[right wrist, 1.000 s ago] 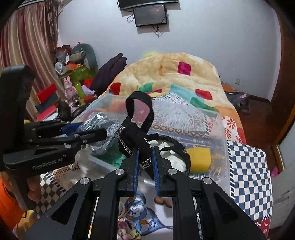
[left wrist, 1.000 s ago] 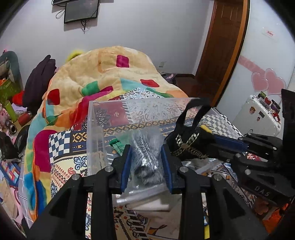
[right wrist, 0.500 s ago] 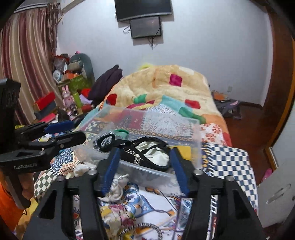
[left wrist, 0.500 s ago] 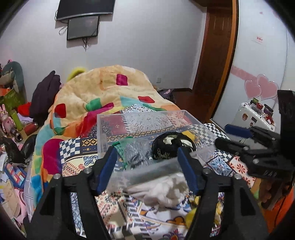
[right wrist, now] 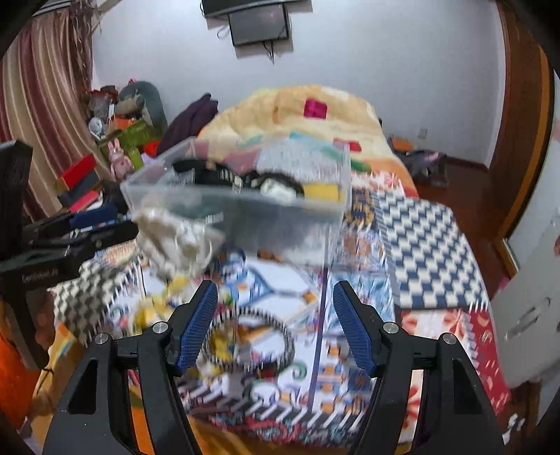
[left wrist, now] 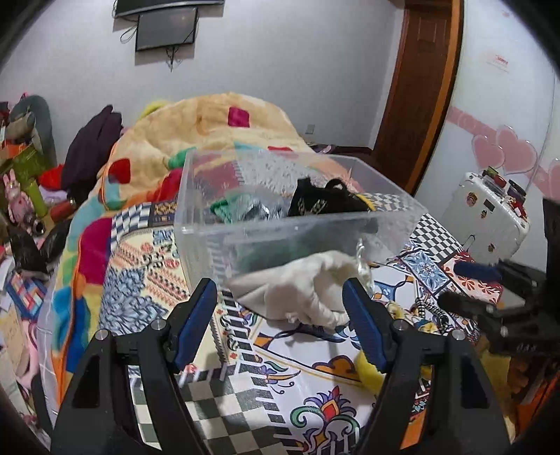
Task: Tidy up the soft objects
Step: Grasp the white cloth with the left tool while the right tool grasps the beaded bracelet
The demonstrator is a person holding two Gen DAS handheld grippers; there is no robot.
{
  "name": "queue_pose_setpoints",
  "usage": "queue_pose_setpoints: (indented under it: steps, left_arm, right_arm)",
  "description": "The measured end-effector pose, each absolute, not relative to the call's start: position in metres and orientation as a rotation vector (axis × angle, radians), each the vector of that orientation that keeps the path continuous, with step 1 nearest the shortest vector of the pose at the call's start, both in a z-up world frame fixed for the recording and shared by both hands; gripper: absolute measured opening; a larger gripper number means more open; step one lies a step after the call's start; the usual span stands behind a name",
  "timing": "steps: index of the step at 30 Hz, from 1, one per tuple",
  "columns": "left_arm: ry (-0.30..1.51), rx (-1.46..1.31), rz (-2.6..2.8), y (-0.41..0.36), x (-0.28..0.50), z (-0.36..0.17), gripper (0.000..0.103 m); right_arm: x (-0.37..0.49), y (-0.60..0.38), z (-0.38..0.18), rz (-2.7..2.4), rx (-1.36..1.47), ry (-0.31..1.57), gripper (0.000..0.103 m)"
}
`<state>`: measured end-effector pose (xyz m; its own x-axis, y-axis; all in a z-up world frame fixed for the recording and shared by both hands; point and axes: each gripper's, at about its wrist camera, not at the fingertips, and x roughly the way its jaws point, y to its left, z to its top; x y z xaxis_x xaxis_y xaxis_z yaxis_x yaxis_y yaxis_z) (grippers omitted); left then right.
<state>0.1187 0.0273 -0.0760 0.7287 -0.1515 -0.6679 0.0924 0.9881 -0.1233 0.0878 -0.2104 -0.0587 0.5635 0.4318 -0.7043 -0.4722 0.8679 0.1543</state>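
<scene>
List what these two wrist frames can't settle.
- Right wrist view: motion blur smears the clear bin contents and the beaded loop; what the loop is stays unclear.
- Left wrist view: the yellow item is hidden behind a finger of the left tool.
- Left wrist view: the right tool is cut by the frame edge.

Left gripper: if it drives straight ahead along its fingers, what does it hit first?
Probably the cream cloth heaped on the bedspread: it sits between the open left gripper fingers' line, before the clear bin. Depth is hard to judge.

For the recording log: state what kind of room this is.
Most likely a lived-in bedroom: a bed under a patchwork blanket, a screen mounted on the wall, a wooden door, and plush toys piled by the curtain.
</scene>
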Motion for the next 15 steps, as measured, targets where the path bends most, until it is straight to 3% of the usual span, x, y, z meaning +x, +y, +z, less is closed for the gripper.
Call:
queue_pose_setpoints:
  steps: [8,9,10,12,15]
  left_arm:
    - [0.799,-0.117,-0.150,0.024,0.125,-0.095,0.049]
    - [0.804,-0.122,-0.161,0.023,0.125,-0.097,0.041]
    - [0.810,-0.128,-0.173,0.022,0.126,-0.099,0.034]
    - [0.826,-0.136,-0.185,0.021,0.129,-0.104,0.028]
    - [0.827,-0.145,-0.184,0.021,0.130,-0.108,0.018]
  right_arm:
    - [0.084,-0.214,-0.084,0.520,-0.071,0.886,0.064]
    - [0.085,-0.215,-0.087,0.518,-0.073,0.891,0.059]
    - [0.084,-0.215,-0.088,0.518,-0.072,0.895,0.047]
    - [0.086,-0.217,-0.090,0.503,-0.069,0.891,0.035]
    - [0.089,-0.220,-0.090,0.505,-0.039,0.895,0.034]
